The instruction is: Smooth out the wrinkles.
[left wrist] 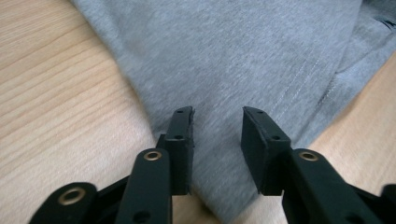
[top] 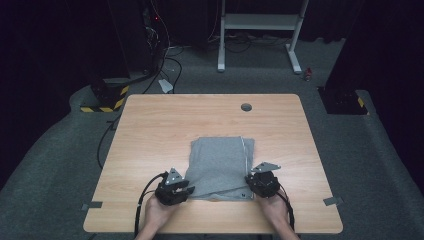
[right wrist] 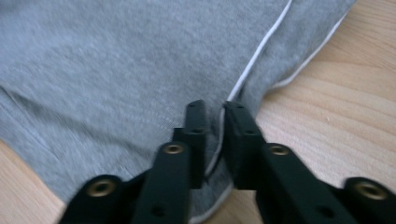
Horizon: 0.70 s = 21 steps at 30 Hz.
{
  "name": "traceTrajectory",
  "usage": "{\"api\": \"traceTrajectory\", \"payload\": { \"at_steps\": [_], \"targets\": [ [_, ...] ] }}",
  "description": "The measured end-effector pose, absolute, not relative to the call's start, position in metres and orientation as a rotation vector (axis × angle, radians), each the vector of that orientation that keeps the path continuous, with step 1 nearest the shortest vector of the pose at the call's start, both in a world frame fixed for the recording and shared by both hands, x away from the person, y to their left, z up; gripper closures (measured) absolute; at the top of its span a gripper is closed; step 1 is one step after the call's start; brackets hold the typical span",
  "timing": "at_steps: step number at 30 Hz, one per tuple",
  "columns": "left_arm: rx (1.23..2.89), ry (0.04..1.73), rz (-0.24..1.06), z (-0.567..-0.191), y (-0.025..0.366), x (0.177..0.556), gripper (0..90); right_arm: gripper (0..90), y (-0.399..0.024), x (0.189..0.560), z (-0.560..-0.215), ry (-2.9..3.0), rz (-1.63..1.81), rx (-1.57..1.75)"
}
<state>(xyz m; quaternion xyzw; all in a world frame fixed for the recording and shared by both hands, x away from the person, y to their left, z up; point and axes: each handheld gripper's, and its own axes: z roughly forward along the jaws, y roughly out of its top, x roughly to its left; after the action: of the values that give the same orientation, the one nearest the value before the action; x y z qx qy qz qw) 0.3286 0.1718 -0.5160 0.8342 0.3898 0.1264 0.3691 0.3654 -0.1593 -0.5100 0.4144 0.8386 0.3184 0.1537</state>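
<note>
Right hand-held gripper [right wrist: 215, 109] pinches grey cloth's [right wrist: 116, 60] near corner.

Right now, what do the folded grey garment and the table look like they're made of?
Grey garment: soft heathered knit, probably cotton jersey, matte, with a stitched hem and white piping. Table: light wood-grain top, likely laminate; the streaked grain looks smooth and slightly glossy.

High view above table [top: 150, 115], tongs views close (sharing grey cloth [top: 220, 160])
</note>
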Motion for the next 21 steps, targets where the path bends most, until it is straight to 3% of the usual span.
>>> {"api": "traceTrajectory", "payload": {
  "at_steps": [3, 5, 6, 9, 11, 13, 15, 16, 21],
  "targets": [
    [2.133, 1.026, 0.307, -0.514, 0.174, 0.328, 66.1, 83.8, -0.163, 0.364, -0.509, 2.415, 0.909, 1.192],
    [2.11, 1.035, 0.295, -0.512, 0.175, 0.331, 61.2, 79.0, -0.166, 0.363, -0.507, 2.419, 0.924, 1.184],
    [2.104, 1.034, 0.305, -0.51, 0.174, 0.334, 58.7, 64.7, -0.166, 0.361, -0.504, 2.384, 0.935, 1.172],
    [2.057, 1.04, 0.315, -0.501, 0.166, 0.349, 51.5, 58.8, -0.162, 0.364, -0.499, 2.343, 0.957, 1.174],
    [2.051, 1.052, 0.334, -0.498, 0.159, 0.362, 51.2, 59.9, -0.158, 0.372, -0.495, 2.322, 0.987, 1.185],
    [2.056, 1.067, 0.342, -0.501, 0.15, 0.375, 52.6, 70.8, -0.154, 0.387, -0.498, 2.335, 0.974, 1.224],
    [2.065, 1.075, 0.336, -0.504, 0.148, 0.378, 54.5, 75.9, -0.155, 0.391, -0.5, 2.347, 0.971, 1.236],
    [2.105, 1.081, 0.289, -0.511, 0.146, 0.381, 60.2, 81.8, -0.156, 0.394, -0.505, 2.368, 0.951, 1.232],
    [2.152, 1.035, 0.289, -0.513, 0.146, 0.373, 68.2, 86.2, -0.163, 0.389, -0.51, 2.403, 0.929, 1.224]
  ]
}}
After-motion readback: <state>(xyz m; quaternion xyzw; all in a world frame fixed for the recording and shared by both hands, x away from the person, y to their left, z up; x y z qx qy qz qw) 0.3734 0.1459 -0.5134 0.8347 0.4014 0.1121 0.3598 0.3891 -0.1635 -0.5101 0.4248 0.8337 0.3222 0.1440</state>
